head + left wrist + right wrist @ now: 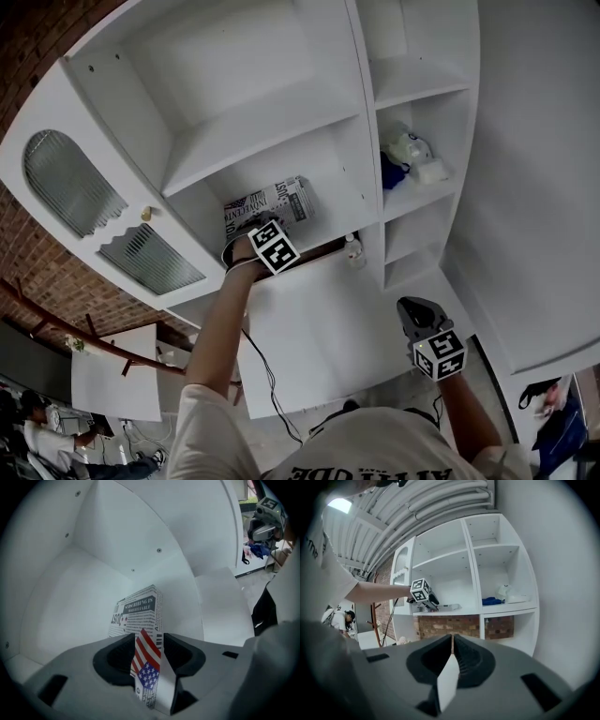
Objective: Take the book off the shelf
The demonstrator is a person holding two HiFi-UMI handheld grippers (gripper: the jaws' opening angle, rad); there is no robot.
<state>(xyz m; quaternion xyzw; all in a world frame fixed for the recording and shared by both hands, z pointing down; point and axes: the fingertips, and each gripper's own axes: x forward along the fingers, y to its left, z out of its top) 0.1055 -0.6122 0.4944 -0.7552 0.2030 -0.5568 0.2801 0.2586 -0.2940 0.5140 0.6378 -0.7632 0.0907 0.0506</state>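
A book (274, 201) with a newspaper-print cover and a flag on it lies flat on a white shelf (328, 202). In the head view my left gripper (244, 232) reaches up to the book's near end. The left gripper view has that end of the book (139, 612) between the jaws of the left gripper (146, 645), with a thin gap on the right side, so the gripper is open around it. My right gripper (413, 311) hangs lower right, away from the shelf. In its own view the right gripper (453, 640) is shut and empty, facing the book (449, 606).
The white shelf unit has a narrow right column holding a blue cloth (392, 174) and white bundles (409, 146). A small bottle (352, 247) stands below the book's shelf. A glazed cabinet door (66, 180) is at the left. A dark bag (553, 412) is at the lower right.
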